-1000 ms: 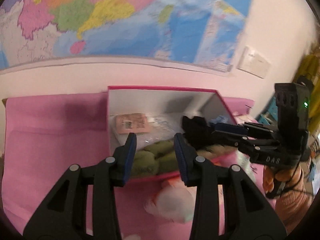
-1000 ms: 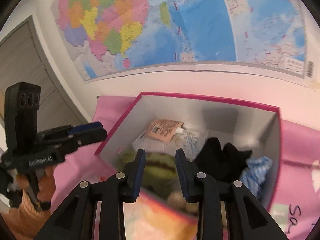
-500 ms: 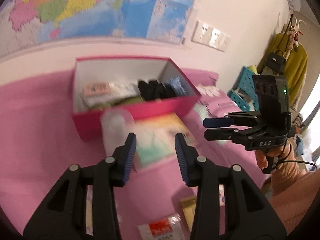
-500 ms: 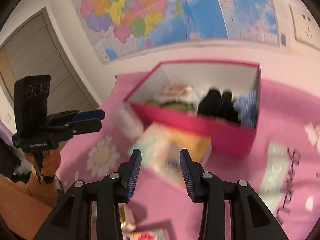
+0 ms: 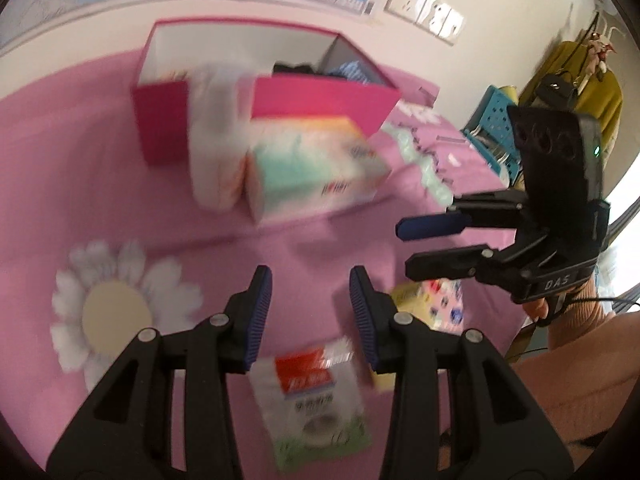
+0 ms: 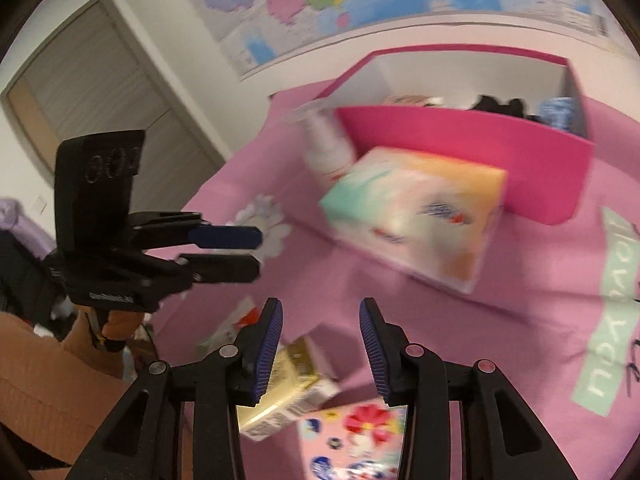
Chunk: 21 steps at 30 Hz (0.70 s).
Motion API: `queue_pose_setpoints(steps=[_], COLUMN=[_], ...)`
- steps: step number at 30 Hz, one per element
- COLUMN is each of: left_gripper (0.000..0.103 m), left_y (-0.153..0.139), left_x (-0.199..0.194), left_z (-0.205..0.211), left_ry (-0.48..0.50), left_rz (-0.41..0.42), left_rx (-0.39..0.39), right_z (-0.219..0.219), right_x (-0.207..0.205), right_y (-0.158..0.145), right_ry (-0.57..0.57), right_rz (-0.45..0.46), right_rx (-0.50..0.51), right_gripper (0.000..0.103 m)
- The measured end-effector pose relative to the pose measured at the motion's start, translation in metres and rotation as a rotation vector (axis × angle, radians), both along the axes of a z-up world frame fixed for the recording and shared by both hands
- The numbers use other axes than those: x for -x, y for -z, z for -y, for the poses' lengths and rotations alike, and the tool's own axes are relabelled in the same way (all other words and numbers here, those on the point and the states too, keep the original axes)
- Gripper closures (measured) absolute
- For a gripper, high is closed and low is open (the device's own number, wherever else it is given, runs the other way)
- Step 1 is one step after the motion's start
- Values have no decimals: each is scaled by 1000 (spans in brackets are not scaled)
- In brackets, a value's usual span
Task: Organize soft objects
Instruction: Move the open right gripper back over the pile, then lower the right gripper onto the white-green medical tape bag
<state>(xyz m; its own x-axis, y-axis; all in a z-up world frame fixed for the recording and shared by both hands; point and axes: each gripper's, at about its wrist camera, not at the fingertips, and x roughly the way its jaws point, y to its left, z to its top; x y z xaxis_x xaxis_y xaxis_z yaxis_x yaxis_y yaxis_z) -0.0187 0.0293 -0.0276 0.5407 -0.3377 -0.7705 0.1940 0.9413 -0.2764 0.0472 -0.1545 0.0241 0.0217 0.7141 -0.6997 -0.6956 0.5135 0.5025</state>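
Note:
A pink open box (image 5: 320,96) (image 6: 480,148) lies on the pink cover, with black fabric (image 6: 496,104) and a blue cloth (image 6: 556,110) inside. In front of it lean a pastel tissue pack (image 5: 312,160) (image 6: 416,216) and a white bottle-like thing (image 5: 216,152) (image 6: 328,148). My left gripper (image 5: 310,280) (image 6: 260,252) is open and empty above a red-labelled white packet (image 5: 316,396). My right gripper (image 6: 320,312) (image 5: 404,249) is open and empty over a yellow packet (image 6: 288,384) and a pink flowered packet (image 6: 356,440).
The pink bedcover (image 5: 80,160) has a daisy print (image 5: 112,312) and a green lettered patch (image 6: 612,300). A map hangs on the wall behind the box. A door (image 6: 100,92) is at the left, a teal crate (image 5: 496,120) and hanging yellow clothes (image 5: 580,88) at the right.
Both grippers have drawn back from over the box and tilted down. The box is now farther off, and the packets near me have come into view. The right jaws widened a little.

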Motion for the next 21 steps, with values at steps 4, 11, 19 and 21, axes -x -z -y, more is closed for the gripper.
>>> queue_pose_setpoints(steps=[4,11,19,21], left_gripper=[61,61,60,60], left_y=[15,37,43,43], left_x=[25,66,72,68], left_z=[-9,-22,-12,-11], left_ry=[-9,-23,-36,-48], left_rz=[-52,-136,-119,-103], left_rx=[4,18,-53,-73], right_z=[-25,-66,-83,-84], right_x=[11,28,30,28], right_y=[5,21,35,36], right_ry=[-80,-211,-255,-252], right_rz=[-3,4,2,-1], right_rx=[5,62,104,108], right_gripper=[62,62,62,62])
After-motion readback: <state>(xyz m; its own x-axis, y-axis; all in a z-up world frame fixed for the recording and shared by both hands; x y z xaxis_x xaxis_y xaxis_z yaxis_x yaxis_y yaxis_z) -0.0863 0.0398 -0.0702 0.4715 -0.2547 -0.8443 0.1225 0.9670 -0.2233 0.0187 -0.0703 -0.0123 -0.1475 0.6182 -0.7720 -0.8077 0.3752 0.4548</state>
